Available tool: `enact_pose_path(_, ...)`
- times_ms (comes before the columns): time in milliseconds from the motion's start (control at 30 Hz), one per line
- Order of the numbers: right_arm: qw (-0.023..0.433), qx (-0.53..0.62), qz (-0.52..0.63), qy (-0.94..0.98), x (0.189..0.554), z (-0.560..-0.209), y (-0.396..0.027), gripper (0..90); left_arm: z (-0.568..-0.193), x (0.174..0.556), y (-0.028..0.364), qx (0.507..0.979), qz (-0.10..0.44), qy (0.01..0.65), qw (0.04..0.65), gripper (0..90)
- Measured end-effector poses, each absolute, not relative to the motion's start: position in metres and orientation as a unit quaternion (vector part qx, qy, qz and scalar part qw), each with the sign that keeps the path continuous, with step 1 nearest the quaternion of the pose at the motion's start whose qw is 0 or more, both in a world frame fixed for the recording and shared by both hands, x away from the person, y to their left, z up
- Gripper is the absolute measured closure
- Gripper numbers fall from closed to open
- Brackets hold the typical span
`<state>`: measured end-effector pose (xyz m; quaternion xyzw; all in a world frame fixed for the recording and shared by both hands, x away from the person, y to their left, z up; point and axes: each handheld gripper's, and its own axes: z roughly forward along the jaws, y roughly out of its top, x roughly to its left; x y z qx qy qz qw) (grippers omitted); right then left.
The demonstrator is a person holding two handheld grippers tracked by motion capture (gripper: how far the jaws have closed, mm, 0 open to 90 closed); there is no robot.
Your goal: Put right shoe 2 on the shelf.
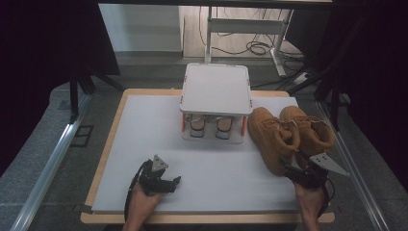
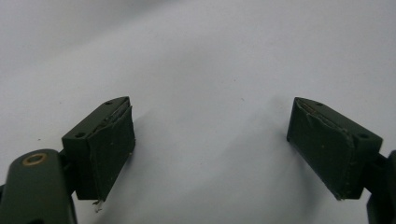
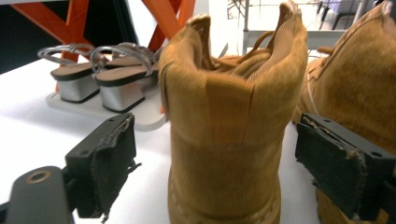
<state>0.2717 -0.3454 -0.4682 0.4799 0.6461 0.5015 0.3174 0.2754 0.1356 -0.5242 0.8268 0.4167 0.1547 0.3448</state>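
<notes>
The high view is looking forward and down over the table. The right gripper view is facing the left boot closely, sharing it with the high view. The left gripper view is facing bare table.

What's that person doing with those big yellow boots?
A person holds a gripper in each hand at a white table. The right gripper has its jaws open on either side of the heel of one tan boot, not squeezing it. The second boot stands right beside it. The left gripper is open above bare table. A small shoe rack with sandals stands behind.
</notes>
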Motion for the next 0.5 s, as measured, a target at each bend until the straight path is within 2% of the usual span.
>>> enact_pose_path(267, 0.345, 0.481, 0.483, 0.645, 0.29, -0.466, -0.335, 3.2, -0.524, 0.275, 0.135, 0.827, 0.155, 0.417, 0.345, 14.8)
enact_pose_path(500, 0.347, 0.489, 0.485, 0.637, 0.305, -0.464, -0.331, 2.5, -0.524, 0.275, 0.136, 0.827, 0.155, 0.417, 0.345, 14.8)
